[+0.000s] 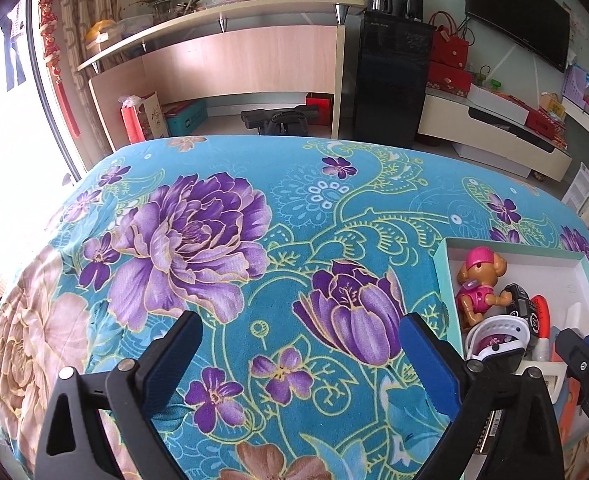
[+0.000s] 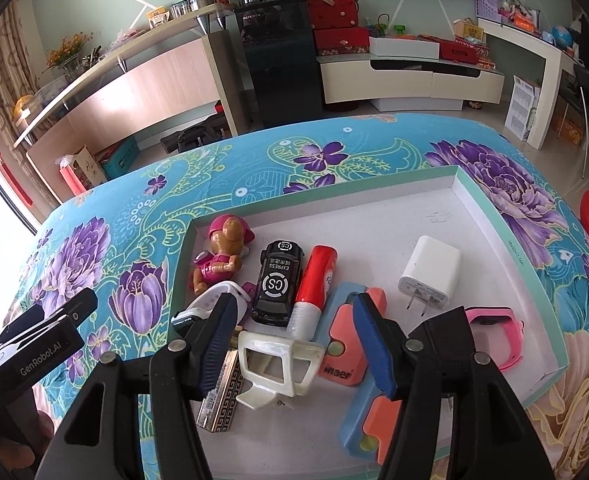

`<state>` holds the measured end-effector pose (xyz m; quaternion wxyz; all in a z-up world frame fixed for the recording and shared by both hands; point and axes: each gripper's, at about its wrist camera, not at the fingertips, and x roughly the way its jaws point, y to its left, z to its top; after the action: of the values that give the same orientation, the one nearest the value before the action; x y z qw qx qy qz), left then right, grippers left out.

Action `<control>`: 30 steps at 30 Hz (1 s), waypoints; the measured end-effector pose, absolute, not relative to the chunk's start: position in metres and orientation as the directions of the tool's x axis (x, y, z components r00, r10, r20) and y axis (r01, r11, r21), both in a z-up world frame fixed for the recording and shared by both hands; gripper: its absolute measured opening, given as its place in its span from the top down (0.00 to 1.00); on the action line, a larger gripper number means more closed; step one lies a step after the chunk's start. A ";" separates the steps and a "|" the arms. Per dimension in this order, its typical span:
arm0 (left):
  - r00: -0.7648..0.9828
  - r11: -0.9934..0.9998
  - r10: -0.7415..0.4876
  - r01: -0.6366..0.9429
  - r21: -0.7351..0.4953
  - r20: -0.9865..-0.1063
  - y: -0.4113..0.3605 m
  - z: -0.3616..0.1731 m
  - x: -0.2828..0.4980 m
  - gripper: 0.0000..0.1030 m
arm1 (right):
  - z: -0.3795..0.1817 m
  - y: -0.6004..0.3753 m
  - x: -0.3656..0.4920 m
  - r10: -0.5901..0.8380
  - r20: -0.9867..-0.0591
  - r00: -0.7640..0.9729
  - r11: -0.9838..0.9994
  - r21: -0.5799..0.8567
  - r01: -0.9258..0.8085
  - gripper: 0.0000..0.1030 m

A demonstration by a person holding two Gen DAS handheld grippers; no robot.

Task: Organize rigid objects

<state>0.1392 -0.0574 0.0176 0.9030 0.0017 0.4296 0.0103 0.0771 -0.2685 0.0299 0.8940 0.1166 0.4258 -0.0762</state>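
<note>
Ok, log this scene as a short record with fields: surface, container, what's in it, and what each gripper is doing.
surface: floral cloth
container: shallow box, white inside
contents: toy dog, black car, red tube, white charger, pink watch, white clip, among others
left gripper: open, empty, over the cloth beside the box
right gripper: open, over the box, white clip between the fingers, not pressed

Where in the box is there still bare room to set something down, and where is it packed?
Free: the box's far half, the white floor behind the white charger up to the back wall. Crowded: the near left part, where the toy dog, black car, red tube and white clip lie close together.
</note>
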 end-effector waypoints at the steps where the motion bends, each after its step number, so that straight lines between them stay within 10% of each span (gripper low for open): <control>1: 0.631 1.000 0.024 -0.019 0.015 -0.775 -0.057 0.017 0.139 0.00 | 0.030 -0.269 0.077 -0.040 -0.780 0.625 0.961 0.142 0.239 0.40; 5: 0.632 0.999 0.031 -0.026 0.019 -0.774 -0.056 0.017 0.139 0.00 | 0.028 -0.269 0.078 -0.045 -0.781 0.623 0.960 0.137 0.242 0.18; 12: 0.642 0.999 0.045 -0.049 0.017 -0.766 -0.053 0.016 0.139 0.00 | 0.029 -0.267 0.078 -0.056 -0.776 0.628 0.961 0.129 0.245 0.08; 30: 0.647 0.998 0.056 -0.003 0.070 -0.760 -0.064 0.016 0.137 0.00 | 0.030 -0.267 0.078 -0.061 -0.774 0.630 0.962 0.122 0.243 0.08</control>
<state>0.1374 -0.0643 0.0163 0.9070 0.0311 0.4197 0.0162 0.0775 -0.2666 0.0300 0.8964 0.1079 0.4216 -0.0846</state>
